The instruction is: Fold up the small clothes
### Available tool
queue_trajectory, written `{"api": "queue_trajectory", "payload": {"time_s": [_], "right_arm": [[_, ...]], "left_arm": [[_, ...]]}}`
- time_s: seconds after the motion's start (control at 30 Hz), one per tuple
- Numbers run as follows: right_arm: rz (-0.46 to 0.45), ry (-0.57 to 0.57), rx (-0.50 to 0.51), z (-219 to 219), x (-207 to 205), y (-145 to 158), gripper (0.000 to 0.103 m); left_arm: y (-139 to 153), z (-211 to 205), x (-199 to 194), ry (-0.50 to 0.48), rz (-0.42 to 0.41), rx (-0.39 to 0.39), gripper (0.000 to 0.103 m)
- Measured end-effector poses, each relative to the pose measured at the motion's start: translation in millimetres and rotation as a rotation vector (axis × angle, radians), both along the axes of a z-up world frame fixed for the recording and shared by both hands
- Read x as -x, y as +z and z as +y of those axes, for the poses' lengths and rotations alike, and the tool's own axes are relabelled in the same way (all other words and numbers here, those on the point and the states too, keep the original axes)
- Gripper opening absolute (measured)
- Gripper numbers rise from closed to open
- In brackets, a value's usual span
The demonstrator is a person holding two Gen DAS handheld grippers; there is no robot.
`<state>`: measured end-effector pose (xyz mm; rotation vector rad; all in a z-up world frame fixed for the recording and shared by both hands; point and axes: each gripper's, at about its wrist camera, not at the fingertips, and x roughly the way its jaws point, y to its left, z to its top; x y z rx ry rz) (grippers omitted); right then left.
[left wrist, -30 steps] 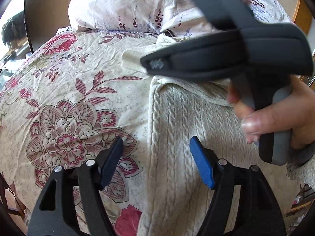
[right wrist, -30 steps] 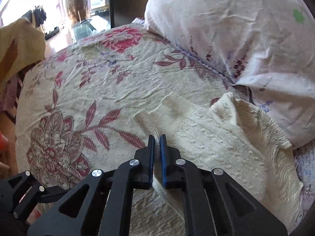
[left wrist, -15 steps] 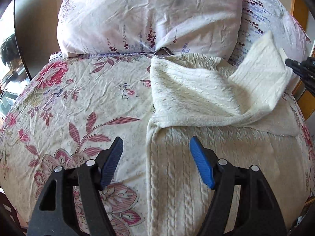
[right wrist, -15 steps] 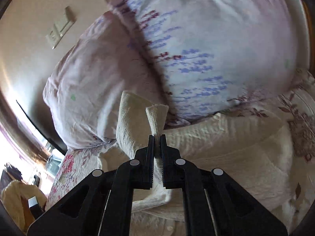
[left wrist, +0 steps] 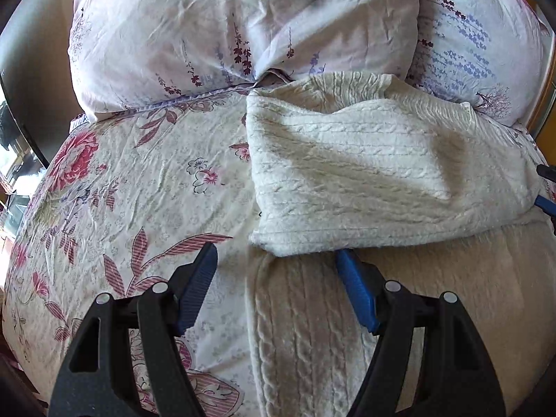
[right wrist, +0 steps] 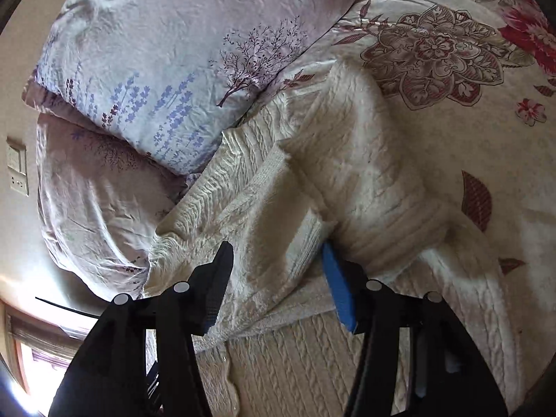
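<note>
A cream cable-knit sweater (left wrist: 365, 180) lies on the floral bedspread (left wrist: 139, 187), its left sleeve folded across the body. My left gripper (left wrist: 274, 264) is open just above the sweater's left edge, below the fold. My right gripper (right wrist: 274, 260) is open over the folded sleeve (right wrist: 285, 208), with the sleeve cuff lying between its fingers. Its blue pad shows at the right edge of the left wrist view (left wrist: 544, 203).
Two floral pillows (left wrist: 243, 27) (right wrist: 156, 52) lie at the head of the bed, touching the sweater's top. A wall with a switch plate (right wrist: 15, 170) is behind them. A dark headboard edge (left wrist: 21, 80) is at the left.
My right gripper carried the sleeve cuff across the sweater to the right side, laid it down and opened. My left gripper stayed open and moved slightly toward the pillows.
</note>
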<state>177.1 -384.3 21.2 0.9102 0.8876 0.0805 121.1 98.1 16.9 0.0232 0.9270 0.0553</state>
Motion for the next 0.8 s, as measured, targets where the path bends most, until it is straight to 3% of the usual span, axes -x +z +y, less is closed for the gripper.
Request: {"api": "queue_trajectory", "payload": {"time_s": [0.07, 0.17, 0.2, 0.37, 0.43, 0.5, 0.57, 0.67, 0.8], "right_arm": [[0.007, -0.009, 0.015, -1.9, -2.6, -1.4, 0.053], [0.029, 0.001, 0.038, -0.6, -13.9, -4.4, 0.018], [0.033, 0.010, 0.037, -0.3, -16.4, -5.3, 0.010], [-0.049, 0.006, 0.038, -2.1, -13.6, 15.3, 0.007], [-0.094, -0.020, 0.034, -8.0, -7.7, 27.7, 0.007], [-0.112, -0.046, 0.043, -14.2, 1.1, 33.4, 0.007], [-0.091, -0.055, 0.068, -16.5, 9.5, 30.1, 0.007], [-0.012, -0.054, 0.093, -15.3, 17.3, 9.2, 0.007], [0.048, -0.065, 0.083, -16.7, 28.3, -11.5, 0.007]], "left_arm": [[-1.0, 1.1, -1.9, 0.006, 0.001, -0.008, 0.070], [-2.3, 2.4, -4.3, 0.013, 0.002, -0.016, 0.068], [-2.7, 2.5, -5.2, 0.013, 0.003, -0.016, 0.067], [-2.7, 3.5, -10.2, 0.040, -0.002, -0.045, 0.057], [-1.2, 12.0, -11.7, 0.090, -0.007, -0.022, 0.049], [-0.9, 26.4, -9.8, 0.160, -0.013, 0.023, 0.047], [-3.5, 36.2, -6.8, 0.201, -0.009, 0.083, 0.048], [-3.9, 34.3, -1.9, 0.230, -0.031, 0.081, 0.047], [-5.0, 42.7, 0.4, 0.298, -0.036, 0.174, 0.051]]}}
